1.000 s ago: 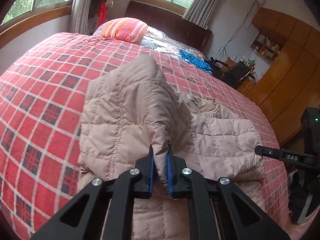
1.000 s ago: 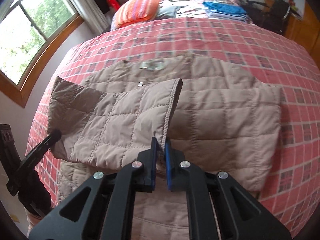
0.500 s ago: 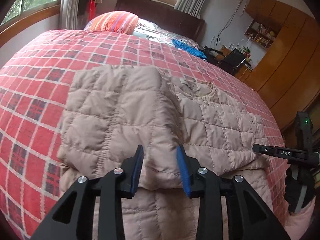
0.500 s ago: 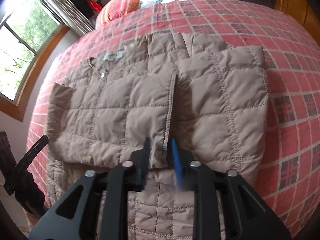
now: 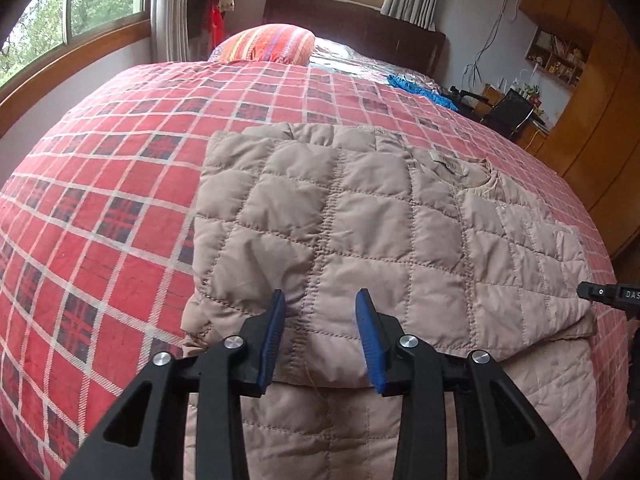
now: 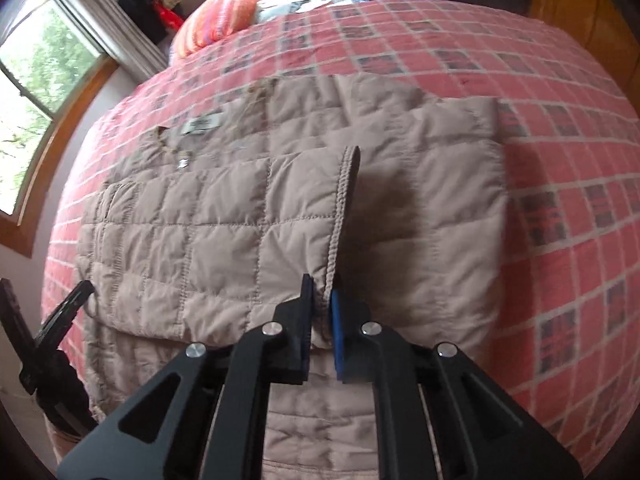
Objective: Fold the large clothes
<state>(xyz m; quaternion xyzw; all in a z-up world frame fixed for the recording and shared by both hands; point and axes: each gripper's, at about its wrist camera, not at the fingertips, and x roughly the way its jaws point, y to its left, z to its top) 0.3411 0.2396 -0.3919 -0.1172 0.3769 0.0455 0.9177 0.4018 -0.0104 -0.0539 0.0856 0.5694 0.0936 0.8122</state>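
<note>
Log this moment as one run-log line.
step: sleeve fold | left gripper: open, above jacket | right gripper: shut on sleeve cuff | surface: bed

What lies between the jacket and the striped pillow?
Only bare plaid bedspread lies between the jacket and the pillow, shown in the left wrist view.

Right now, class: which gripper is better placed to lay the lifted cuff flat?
Right gripper: it pinches the sleeve cuff of the quilted jacket. Left gripper is open, holding nothing.

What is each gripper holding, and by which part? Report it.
The right gripper pinches the stitched cuff edge of the quilted beige jacket's sleeve. The left gripper is open, holding nothing.
</note>
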